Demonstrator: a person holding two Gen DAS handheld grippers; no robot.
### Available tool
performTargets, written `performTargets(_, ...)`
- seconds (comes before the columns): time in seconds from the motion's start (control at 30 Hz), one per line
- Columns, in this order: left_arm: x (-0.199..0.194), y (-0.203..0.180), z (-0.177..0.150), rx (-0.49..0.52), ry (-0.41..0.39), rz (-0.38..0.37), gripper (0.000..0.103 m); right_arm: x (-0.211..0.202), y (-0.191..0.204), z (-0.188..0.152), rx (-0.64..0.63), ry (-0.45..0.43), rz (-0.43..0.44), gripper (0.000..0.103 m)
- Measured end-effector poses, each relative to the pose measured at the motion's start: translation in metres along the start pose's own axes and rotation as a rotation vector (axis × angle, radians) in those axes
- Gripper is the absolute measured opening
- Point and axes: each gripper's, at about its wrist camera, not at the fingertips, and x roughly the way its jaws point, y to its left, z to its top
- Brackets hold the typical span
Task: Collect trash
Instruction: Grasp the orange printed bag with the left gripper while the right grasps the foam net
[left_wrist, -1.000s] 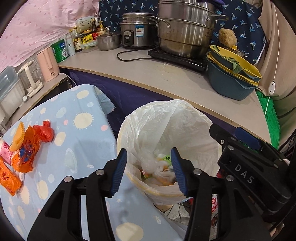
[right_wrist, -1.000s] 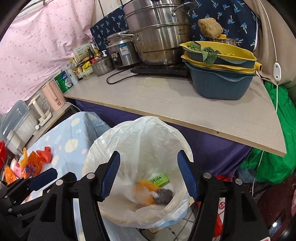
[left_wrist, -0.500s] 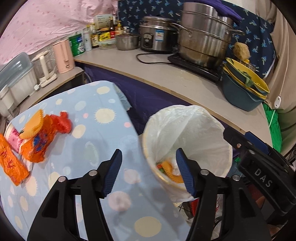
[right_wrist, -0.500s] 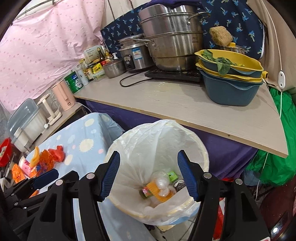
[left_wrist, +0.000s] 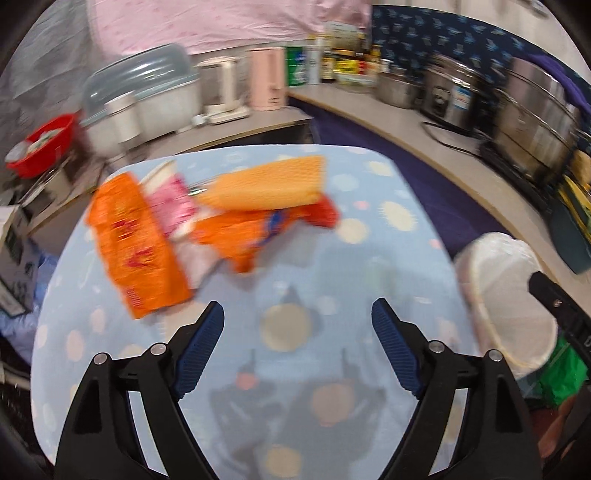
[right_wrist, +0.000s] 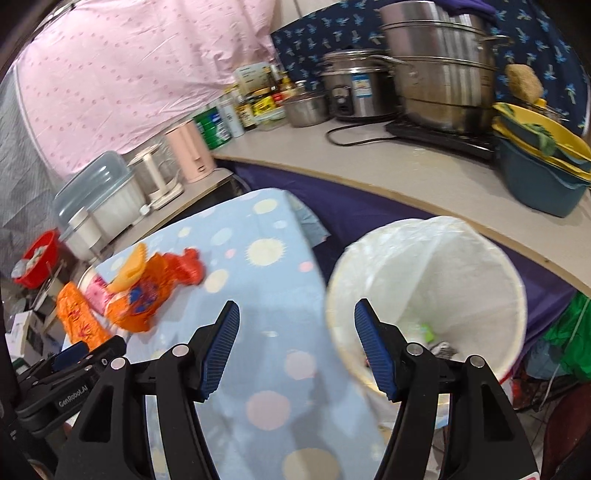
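Observation:
A heap of wrappers lies on the blue dotted tablecloth (left_wrist: 369, 258): a long orange packet (left_wrist: 136, 243), a pink wrapper (left_wrist: 173, 206), a crumpled orange bag (left_wrist: 243, 232) and a yellow ridged piece (left_wrist: 269, 181). My left gripper (left_wrist: 297, 332) hovers over the cloth just short of the heap, its jaws opening with nothing between them. The white-lined trash bin (right_wrist: 436, 280) stands at the table's right edge. My right gripper (right_wrist: 297, 343) is open and empty, over the cloth beside the bin's rim. The same heap (right_wrist: 140, 288) shows left of it.
A curved counter (right_wrist: 369, 166) behind carries steel pots (right_wrist: 439, 74), a rice cooker, jars, a pink kettle (right_wrist: 190, 151) and stacked yellow and blue basins (right_wrist: 543, 166). A lidded plastic box (left_wrist: 144, 96) and a red bowl (left_wrist: 40, 144) sit at the far left.
Both grippers swung left from above the bin to over the tablecloth. The left jaws spread much wider and the wrapper heap now lies straight ahead. The right jaws kept their gap.

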Motion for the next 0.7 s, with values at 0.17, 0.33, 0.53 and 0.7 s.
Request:
performTargets(0.17, 0.011, 0.070, -0.004, -0.083, 0.004, 0.115, 0.086, 0.023, 0.047, -0.004, -0.052, 0.030, 0.056, 0.063)
performTargets(0.33, 0.022, 0.120, -0.003, -0.164, 0.020, 0.146, 0.086, 0.049, 0.090, 0.001, -0.085, 0.055, 0.118, 0.063)
performTargets(0.53, 0.034, 0.148, 0.003, -0.208, 0.022, 0.136, 0.087, 0.075, 0.132, 0.017, -0.114, 0.059, 0.163, 0.063)
performTargets(0.7, 0.051, 0.161, 0.008, -0.231, 0.043, 0.092, 0.089, 0.097, 0.153, 0.026, -0.103, 0.076, 0.191, 0.063)
